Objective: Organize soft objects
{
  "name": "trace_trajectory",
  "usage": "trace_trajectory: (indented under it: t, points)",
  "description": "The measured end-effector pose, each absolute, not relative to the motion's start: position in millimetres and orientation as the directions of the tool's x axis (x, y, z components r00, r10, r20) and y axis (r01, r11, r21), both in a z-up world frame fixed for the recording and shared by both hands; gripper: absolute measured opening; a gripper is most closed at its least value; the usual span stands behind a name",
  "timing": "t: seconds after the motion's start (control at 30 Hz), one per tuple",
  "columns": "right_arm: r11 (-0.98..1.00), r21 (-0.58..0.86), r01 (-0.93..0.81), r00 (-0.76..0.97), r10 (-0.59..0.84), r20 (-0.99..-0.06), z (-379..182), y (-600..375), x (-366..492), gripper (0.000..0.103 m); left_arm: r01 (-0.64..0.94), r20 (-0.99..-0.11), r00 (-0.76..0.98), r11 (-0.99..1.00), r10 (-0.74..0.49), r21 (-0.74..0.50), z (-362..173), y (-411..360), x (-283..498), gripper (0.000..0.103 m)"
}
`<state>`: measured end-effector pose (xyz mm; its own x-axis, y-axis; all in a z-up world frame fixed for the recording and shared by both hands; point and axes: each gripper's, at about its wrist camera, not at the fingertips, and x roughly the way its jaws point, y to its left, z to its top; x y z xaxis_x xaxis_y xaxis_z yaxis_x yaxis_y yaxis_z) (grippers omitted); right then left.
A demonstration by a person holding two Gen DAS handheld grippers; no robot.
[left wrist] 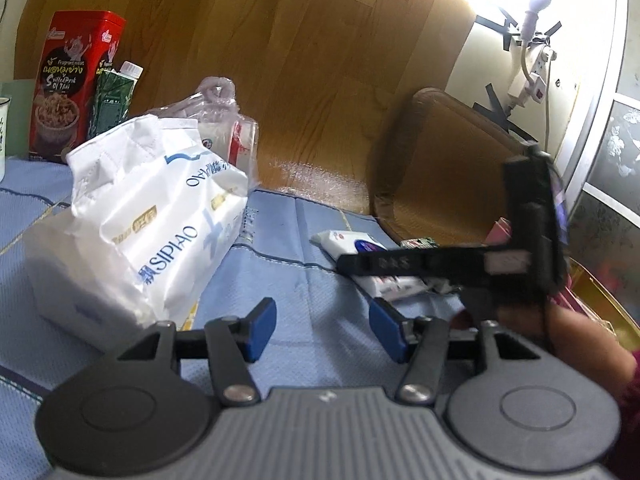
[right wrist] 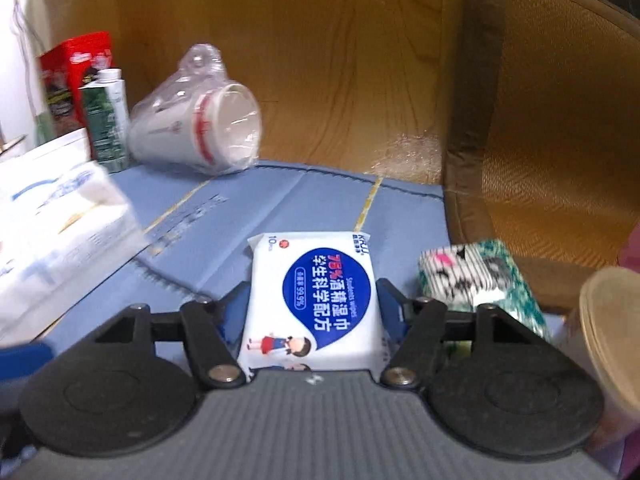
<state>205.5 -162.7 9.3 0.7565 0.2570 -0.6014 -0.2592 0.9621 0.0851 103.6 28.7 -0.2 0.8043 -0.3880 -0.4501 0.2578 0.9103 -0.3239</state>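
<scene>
A white and blue wet-wipes pack (right wrist: 316, 300) lies on the blue cloth (right wrist: 320, 200) between the fingers of my right gripper (right wrist: 314, 308). The fingers stand close on both its sides, and I cannot tell whether they press it. In the left wrist view the same pack (left wrist: 360, 248) lies under the right gripper's black body (left wrist: 460, 264). My left gripper (left wrist: 324, 330) is open and empty above the cloth. A large white SIPIAO tissue pack (left wrist: 152, 216) stands to its left, and shows blurred in the right wrist view (right wrist: 52, 220).
A green patterned tissue packet (right wrist: 480, 284) lies right of the wipes. A bag of paper cups (right wrist: 200, 132), a green carton (right wrist: 106, 120) and a red box (left wrist: 72, 84) stand at the back. A brown chair (right wrist: 552, 120) is at the right, a paper cup (right wrist: 616, 332) nearer.
</scene>
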Motion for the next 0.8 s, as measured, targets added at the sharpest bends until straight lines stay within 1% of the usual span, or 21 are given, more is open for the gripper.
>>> trace_trajectory:
  t: [0.2, 0.47, 0.53, 0.57, 0.63, 0.7, 0.8]
  points:
    - [0.954, 0.066, -0.293, 0.765, 0.275, -0.583, 8, -173, 158, 0.068, 0.246, -0.466, 0.806, 0.922, -0.366, -0.298, 0, 25, 103, 0.053]
    - [0.948, 0.057, -0.314, 0.779, 0.292, -0.555, 4, -189, 77, 0.068, 0.226, -0.546, 0.771, 0.942, -0.328, -0.248, -4, 16, 111, 0.054]
    - [0.949, 0.074, -0.306, 0.785, 0.295, -0.544, 3, -191, 56, 0.069, 0.227, -0.551, 0.773, 0.948, -0.315, -0.224, -4, 13, 110, 0.055]
    - [0.950, 0.064, -0.306, 0.789, 0.291, -0.540, 2, -190, 47, 0.069, 0.227, -0.554, 0.774, 0.951, -0.307, -0.210, -4, 10, 109, 0.055]
    - [0.953, 0.026, -0.301, 0.803, 0.268, -0.532, 0, -185, 29, 0.069, 0.231, -0.562, 0.775, 0.957, -0.290, -0.175, -4, 5, 107, 0.059]
    - [0.952, 0.050, -0.302, 0.801, 0.282, -0.528, -1, -185, 16, 0.069, 0.235, -0.569, 0.775, 0.961, -0.275, -0.144, -4, 1, 107, 0.059]
    - [0.953, 0.043, -0.301, 0.802, 0.277, -0.528, -1, -184, 8, 0.070, 0.235, -0.578, 0.776, 0.966, -0.253, -0.107, -4, -4, 106, 0.060]
